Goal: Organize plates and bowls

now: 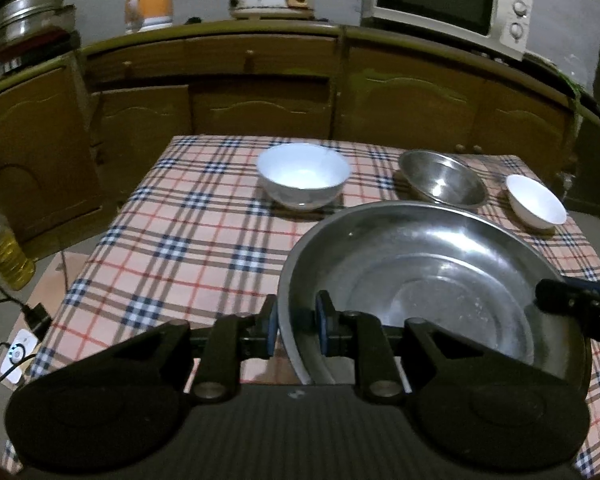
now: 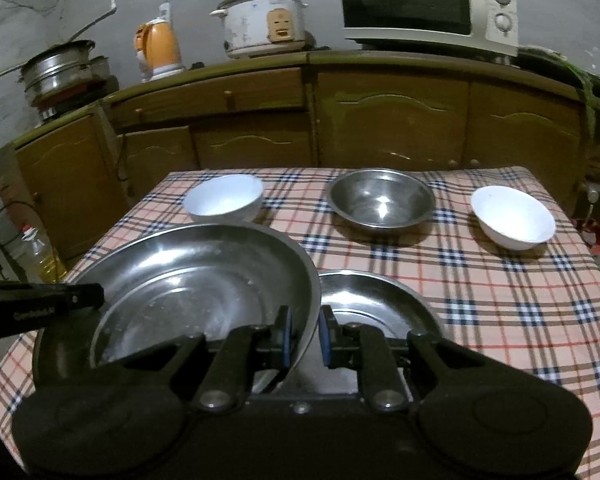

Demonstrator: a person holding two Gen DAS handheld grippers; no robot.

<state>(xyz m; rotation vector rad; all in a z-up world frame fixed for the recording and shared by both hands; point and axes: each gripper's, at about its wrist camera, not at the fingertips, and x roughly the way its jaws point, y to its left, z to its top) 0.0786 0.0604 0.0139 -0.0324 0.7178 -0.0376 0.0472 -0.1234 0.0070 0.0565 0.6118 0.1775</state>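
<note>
A large steel plate (image 1: 428, 276) (image 2: 196, 280) is held by its rim from both sides. My left gripper (image 1: 296, 320) is shut on its left rim, and its black finger (image 2: 60, 300) shows in the right wrist view. My right gripper (image 2: 305, 332) is shut on the right rim, and its finger (image 1: 572, 304) shows in the left wrist view. A smaller steel plate (image 2: 384, 304) lies on the cloth just right of it, partly covered by the large one. Along the far side stand a white bowl (image 1: 303, 172) (image 2: 222, 200), a steel bowl (image 1: 442, 182) (image 2: 380, 200) and a small white bowl (image 1: 536, 204) (image 2: 514, 216).
The table has a plaid cloth (image 1: 172, 240) (image 2: 500, 300). Behind it runs a wooden cabinet (image 2: 380, 120) bearing a microwave (image 2: 420, 4), a rice cooker (image 2: 260, 20), an orange kettle (image 2: 158, 48) and stacked pots (image 2: 60, 68). An oil bottle (image 1: 4, 248) and a power strip (image 1: 18, 354) sit on the floor at left.
</note>
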